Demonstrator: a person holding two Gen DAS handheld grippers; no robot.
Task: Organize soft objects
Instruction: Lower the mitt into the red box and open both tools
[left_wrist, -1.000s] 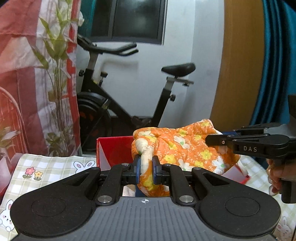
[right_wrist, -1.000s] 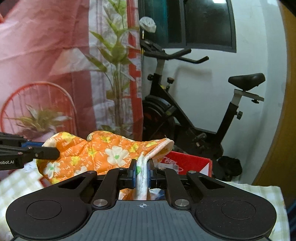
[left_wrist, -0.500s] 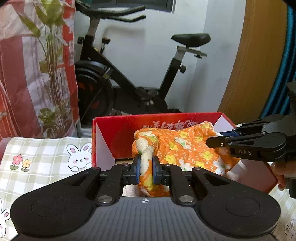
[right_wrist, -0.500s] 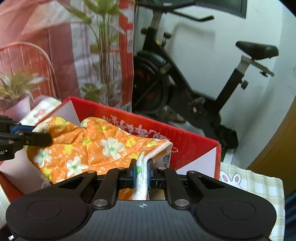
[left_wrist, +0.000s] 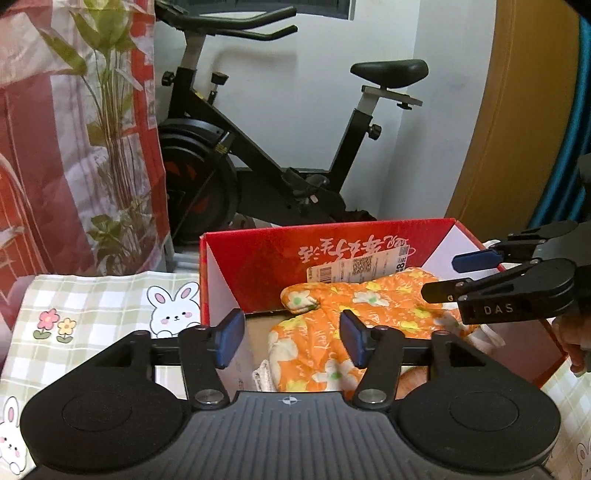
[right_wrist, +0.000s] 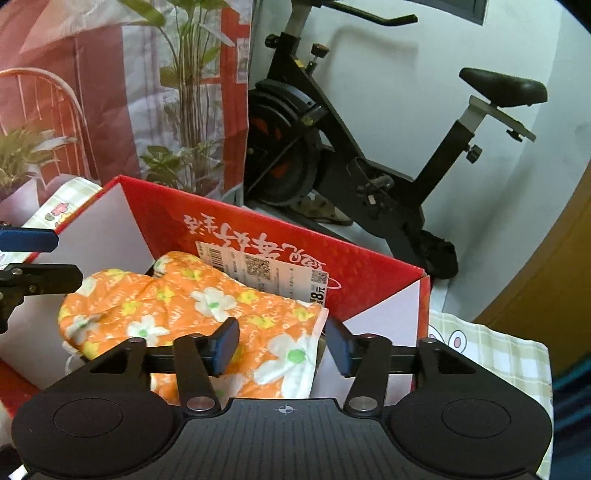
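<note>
An orange oven mitt with white and yellow flowers lies inside a red cardboard box. My left gripper is open just above the mitt's near end, holding nothing. My right gripper is open over the mitt's cuff, also empty. The right gripper shows in the left wrist view at the box's right side. The left gripper's fingertips show at the left edge of the right wrist view. The box carries a white shipping label.
The box stands on a green checked tablecloth with rabbits. A black exercise bike stands behind the table by the white wall. A red and white curtain with printed plants hangs at the left. A wooden panel is at the right.
Both grippers lowered the mitt into the red box and then opened. The mitt now lies loose in the box.
</note>
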